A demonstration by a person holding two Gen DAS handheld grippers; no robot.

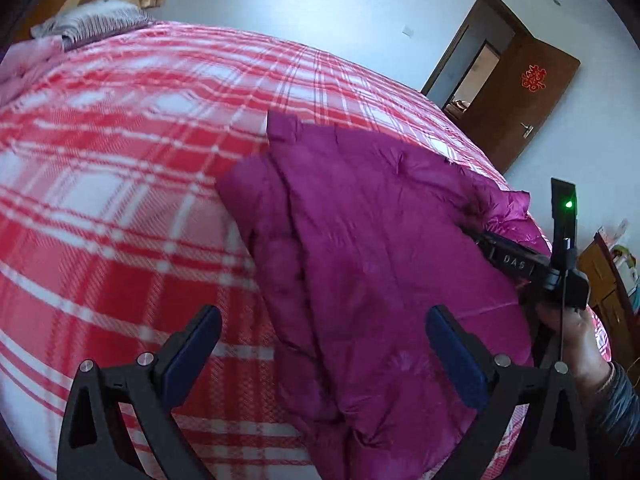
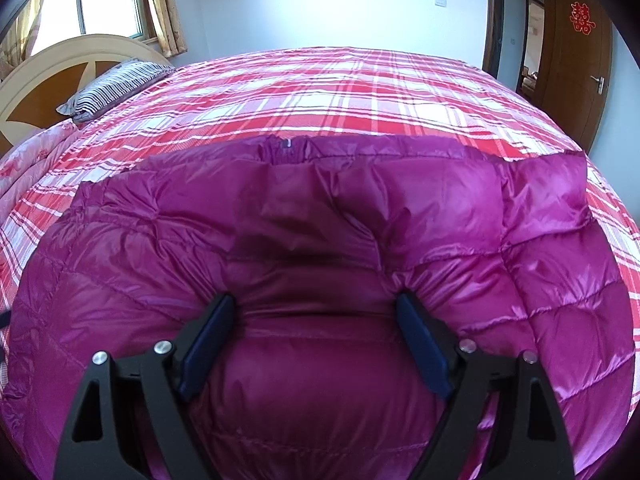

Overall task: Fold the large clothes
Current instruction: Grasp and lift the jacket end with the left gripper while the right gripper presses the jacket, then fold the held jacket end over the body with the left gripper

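Observation:
A magenta quilted down jacket (image 1: 372,248) lies folded on the red and white plaid bed (image 1: 120,184). My left gripper (image 1: 324,320) is open and empty, held above the jacket's left edge. In the right wrist view the jacket (image 2: 320,216) fills the near bed (image 2: 360,92). My right gripper (image 2: 316,312) is wide open, with a bulge of jacket fabric between its blue pads (image 2: 208,340), which press into the puffy fabric. The right gripper body and hand show at the right of the left wrist view (image 1: 560,276), at the jacket's far edge.
A striped pillow (image 2: 116,88) and a curved wooden headboard (image 2: 60,76) stand at the bed's left end. A brown door (image 2: 576,52) stands open at the right. A wooden cabinet (image 1: 608,280) is beside the bed.

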